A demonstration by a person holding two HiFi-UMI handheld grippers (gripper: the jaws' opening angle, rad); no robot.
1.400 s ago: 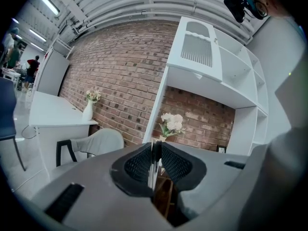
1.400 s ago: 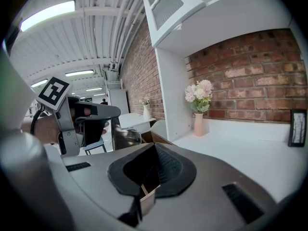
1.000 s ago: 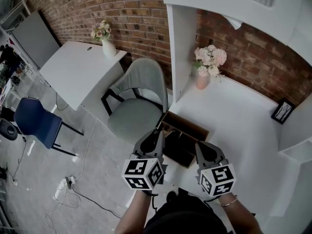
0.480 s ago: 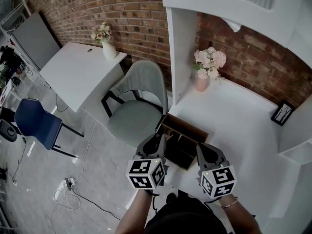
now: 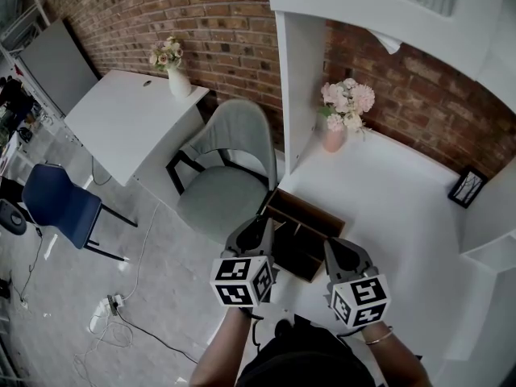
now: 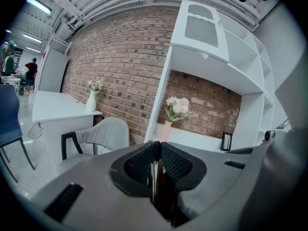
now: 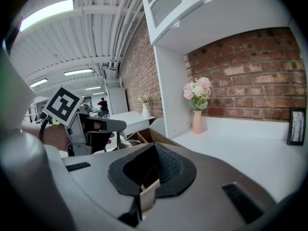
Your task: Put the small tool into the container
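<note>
white surface (image 5: 387,192) below a brick wall (image 5: 201,22), and at its near edge i have both tongs at the container (image 5: 310,207), a dark wooden box with dividers. the left tongs (image 6: 154,144) are pressed nearly together, and a thin bright sliver is pinched between the pads. as far as i can tell that is the small tool (image 6: 153,172). it sits in that grip, at the container's left edge in the head view. the right tongs (image 7: 153,146) are closed tip to tip. a pale flat strip shows low in their gap, and i cannot tell what it is. they hang by the container's near right corner. further back on the surface stands a pink vase of flowers (image 5: 337,127), with a small picture frame (image 5: 468,185) far to the right. off the surface to the left is a grey chair (image 5: 222,188).
</note>
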